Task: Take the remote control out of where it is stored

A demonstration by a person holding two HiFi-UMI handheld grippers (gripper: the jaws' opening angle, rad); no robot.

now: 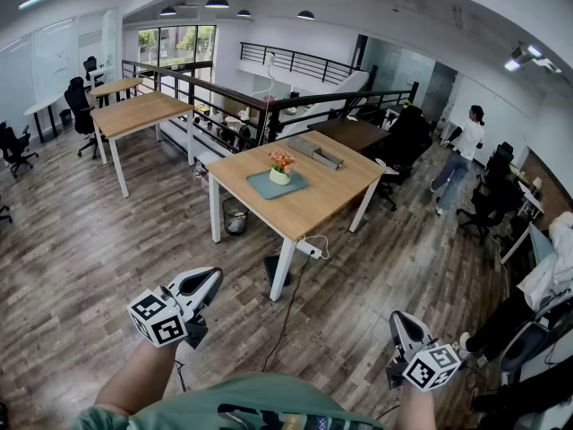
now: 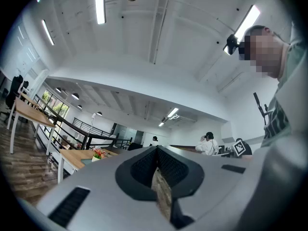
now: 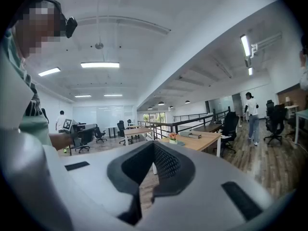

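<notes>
At twelve o'clock we face a table (image 1: pixel 315 201); on it a flower pot (image 1: pixel 280 175) sits on a mat (image 1: pixel 263 186), a flat box (image 1: pixel 315 152) behind them. A bin (image 1: pixel 235 217) stands beneath its left end; a person (image 1: pixel 457 158) is at two o'clock.

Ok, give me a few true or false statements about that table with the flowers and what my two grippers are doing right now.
1. The flower pot stands on a teal mat on the wooden table. True.
2. The right gripper holds a remote control. False: its jaws are together with nothing between them.
3. The left gripper rests on the table. False: it is held in the air, well apart from the table.
4. A person in a white top is beyond the table. True.
</notes>
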